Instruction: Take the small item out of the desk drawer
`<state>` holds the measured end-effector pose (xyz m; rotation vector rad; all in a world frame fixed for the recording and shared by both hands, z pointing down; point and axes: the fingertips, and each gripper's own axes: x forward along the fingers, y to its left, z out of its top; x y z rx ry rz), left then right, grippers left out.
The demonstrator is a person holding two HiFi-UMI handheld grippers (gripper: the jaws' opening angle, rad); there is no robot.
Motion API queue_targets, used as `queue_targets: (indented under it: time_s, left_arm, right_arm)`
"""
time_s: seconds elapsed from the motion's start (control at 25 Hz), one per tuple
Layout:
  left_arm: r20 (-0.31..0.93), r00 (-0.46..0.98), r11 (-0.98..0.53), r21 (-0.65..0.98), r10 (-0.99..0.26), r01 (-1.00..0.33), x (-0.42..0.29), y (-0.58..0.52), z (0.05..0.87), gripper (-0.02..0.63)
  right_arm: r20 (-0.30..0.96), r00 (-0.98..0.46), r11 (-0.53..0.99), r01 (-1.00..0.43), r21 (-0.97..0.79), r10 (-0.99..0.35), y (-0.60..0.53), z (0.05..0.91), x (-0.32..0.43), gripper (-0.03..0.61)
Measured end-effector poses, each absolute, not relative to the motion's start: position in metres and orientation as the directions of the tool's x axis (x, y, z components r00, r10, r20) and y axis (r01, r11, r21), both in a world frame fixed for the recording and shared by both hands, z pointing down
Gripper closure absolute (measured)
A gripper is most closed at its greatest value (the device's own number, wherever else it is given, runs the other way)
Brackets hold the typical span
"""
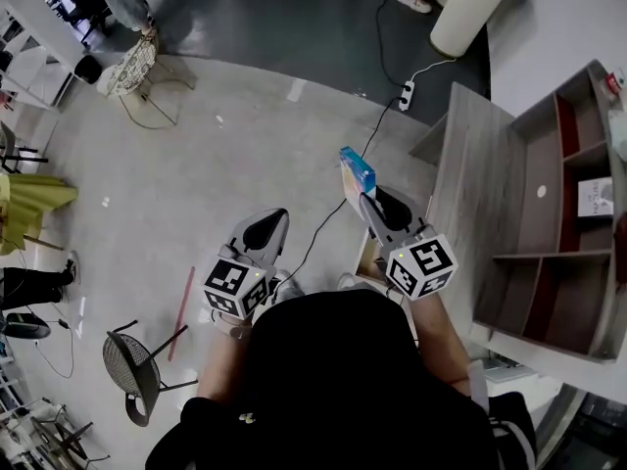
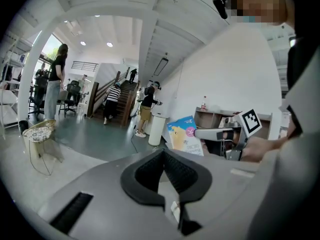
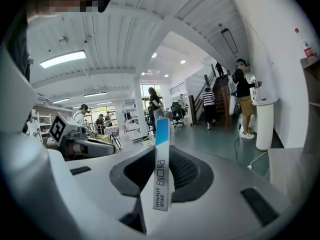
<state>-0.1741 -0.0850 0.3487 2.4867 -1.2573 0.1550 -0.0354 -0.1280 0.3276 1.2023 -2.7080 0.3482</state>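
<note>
My right gripper (image 1: 370, 202) is shut on a small flat blue-and-white box (image 1: 356, 175), held in the air left of the grey wooden desk (image 1: 480, 189). In the right gripper view the box (image 3: 161, 181) stands edge-on between the pads of that gripper (image 3: 163, 154). The left gripper view shows the same box (image 2: 184, 136) and the right gripper (image 2: 202, 133) from the side. My left gripper (image 1: 269, 229) hangs over the floor, apart from the box, its jaws (image 2: 165, 159) shut on nothing. An open drawer (image 1: 369, 258) shows below the right gripper, partly hidden by it.
An open shelf unit (image 1: 568, 213) stands on the desk's right part. A white bin (image 1: 473, 8), a power strip (image 1: 406, 94) and its cable lie beyond the desk. A wire stool (image 1: 132, 67), a black chair (image 1: 132, 370) and a red stick (image 1: 179, 311) are at the left.
</note>
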Motion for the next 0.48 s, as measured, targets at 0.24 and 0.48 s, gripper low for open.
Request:
queue_targets:
  time_s: [0.24,0.48]
  left_arm:
    - [0.223,0.598,-0.551,0.241,-0.77,-0.799,-0.182,-0.084,0.338,0.606]
    - [0.205,0.609,-0.566,0.233,-0.766,-0.791,-0.186,-0.08,0.33,0.606]
  right_arm:
    - [0.134,-0.696,0.686,-0.718,-0.117,-0.705,-0.117,0.298,-0.042,0.5]
    - [0.077,-0.715,0.71,-0.699,-0.089,-0.694,-0.109,0.28,-0.049,0.5]
